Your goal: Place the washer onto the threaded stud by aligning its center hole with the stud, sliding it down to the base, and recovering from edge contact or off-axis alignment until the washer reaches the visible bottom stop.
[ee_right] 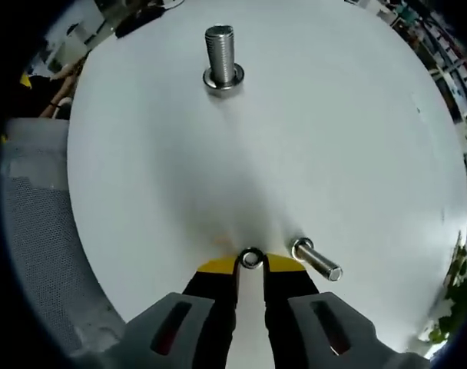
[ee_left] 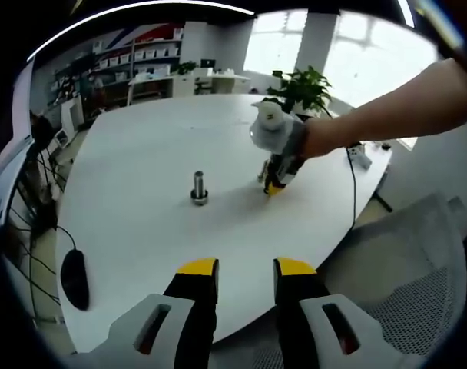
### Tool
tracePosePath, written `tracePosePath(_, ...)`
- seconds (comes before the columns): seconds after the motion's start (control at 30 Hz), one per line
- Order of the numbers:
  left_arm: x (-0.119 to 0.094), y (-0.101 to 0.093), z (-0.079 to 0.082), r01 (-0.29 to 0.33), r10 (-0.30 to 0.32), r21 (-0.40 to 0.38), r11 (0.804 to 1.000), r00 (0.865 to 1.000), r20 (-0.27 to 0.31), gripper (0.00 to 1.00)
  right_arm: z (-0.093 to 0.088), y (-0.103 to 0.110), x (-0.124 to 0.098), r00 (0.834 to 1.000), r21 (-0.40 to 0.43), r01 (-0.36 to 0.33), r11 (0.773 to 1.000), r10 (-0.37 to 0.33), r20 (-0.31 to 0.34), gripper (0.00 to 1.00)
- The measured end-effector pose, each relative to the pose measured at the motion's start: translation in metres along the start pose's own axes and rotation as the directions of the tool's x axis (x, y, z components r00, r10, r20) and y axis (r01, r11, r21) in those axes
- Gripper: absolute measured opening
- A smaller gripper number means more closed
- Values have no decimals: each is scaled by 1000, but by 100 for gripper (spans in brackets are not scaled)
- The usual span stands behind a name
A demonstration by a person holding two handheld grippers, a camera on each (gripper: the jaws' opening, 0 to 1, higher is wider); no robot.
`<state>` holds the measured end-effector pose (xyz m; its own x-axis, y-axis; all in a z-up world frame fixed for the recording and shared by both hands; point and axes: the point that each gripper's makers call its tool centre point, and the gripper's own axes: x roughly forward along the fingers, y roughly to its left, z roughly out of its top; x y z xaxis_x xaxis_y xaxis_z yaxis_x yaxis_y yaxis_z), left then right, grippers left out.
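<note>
Washer (ee_right: 250, 258) sits flat on the white bench (ee_right: 356, 138), right between the yellow tips of the right hand-held gripper (ee_right: 250, 263), whose jaws stand narrow and close on either side of it; whether they actually press on it I cannot tell. The right gripper view shows this closely, along with a loose bolt (ee_right: 316, 260) lying on its side just beside the washer, near the bench edge. The threaded stud (ee_right: 222, 58) stands upright on its wide base toward the middle of the bench, well apart from the washer, its threads plainly visible.

In the left gripper view the stud (ee_left: 199, 187) appears small near the bench middle, and the right hand-held gripper (ee_left: 276, 187) is seen from outside, tips down on the bench surface, held by a person's hand (ee_left: 314, 138) with the bare forearm reaching in. The left hand-held gripper (ee_left: 246, 269) hovers off the near bench edge, jaws parted with nothing between them. A black computer mouse (ee_left: 74, 278) with its cable lies by the bench edge. Beyond the far edge stand a potted plant (ee_left: 306, 88) and shelves (ee_left: 134, 58). A mesh chair (ee_left: 418, 261) is beside the bench. No writing is readable.
</note>
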<state>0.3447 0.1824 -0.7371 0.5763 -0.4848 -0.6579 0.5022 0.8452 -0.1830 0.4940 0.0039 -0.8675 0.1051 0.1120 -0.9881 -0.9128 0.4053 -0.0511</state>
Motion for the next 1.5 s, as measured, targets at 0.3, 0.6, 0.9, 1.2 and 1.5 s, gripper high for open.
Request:
tracePosePath(0.3,0,0,0,0,0,5,1000,1000,0,27,-3,1,0,999,63,-6,998,4,40,14)
tracePosePath(0.6,-1,0,1,-3,3,11,1000,1000,7,26,-14,-10,-14,997,171,-9,985,-5,78,14)
tracePosePath(0.9,-1,-1,2,-3,3,15,1000,1000,12,26,-11,-22,-34,990,206,13,978,-41,134,14)
tracePosePath(1.2,0,-3,2,6,-6,20,1000,1000,8,26,-2,-32,-54,981,197,38,980,-75,181,14)
tracePosePath(1.5,0,-3,2,9,-9,22,1000,1000,5,26,13,-39,-65,966,205,51,977,-101,238,14)
